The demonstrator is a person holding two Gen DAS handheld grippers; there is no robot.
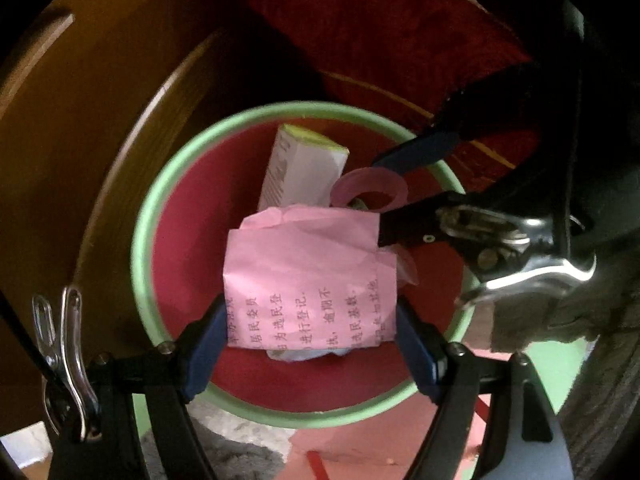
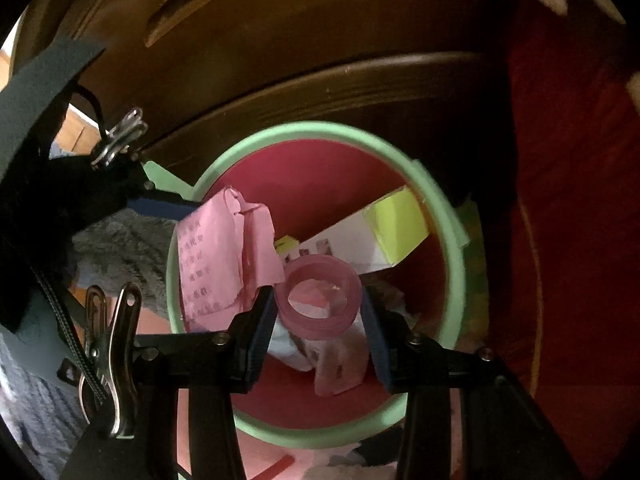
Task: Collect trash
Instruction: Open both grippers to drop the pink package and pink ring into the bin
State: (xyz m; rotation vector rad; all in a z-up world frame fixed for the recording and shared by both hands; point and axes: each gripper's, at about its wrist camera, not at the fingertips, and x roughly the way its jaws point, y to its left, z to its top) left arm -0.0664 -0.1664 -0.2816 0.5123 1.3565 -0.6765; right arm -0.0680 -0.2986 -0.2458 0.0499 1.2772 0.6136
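A round bin (image 1: pixel 142 240) with a green rim and red inside stands below both grippers; it also shows in the right wrist view (image 2: pixel 456 240). My left gripper (image 1: pixel 310 334) is shut on a folded pink printed paper (image 1: pixel 308 276) over the bin's mouth; the paper also shows in the right wrist view (image 2: pixel 218 264). My right gripper (image 2: pixel 318 312) is shut on a pink tape ring (image 2: pixel 320 296), also over the bin; the ring shows in the left wrist view (image 1: pixel 370 188) beside the right gripper (image 1: pixel 400 184). A white and yellow box (image 2: pixel 376 236) and crumpled wrappers (image 2: pixel 340 364) lie inside the bin.
A brown wooden cabinet (image 1: pixel 80 120) stands behind and left of the bin. Red cloth (image 2: pixel 572 200) hangs at the right. A grey fuzzy rug (image 2: pixel 116 248) and a pink floor (image 1: pixel 360 444) lie around the bin.
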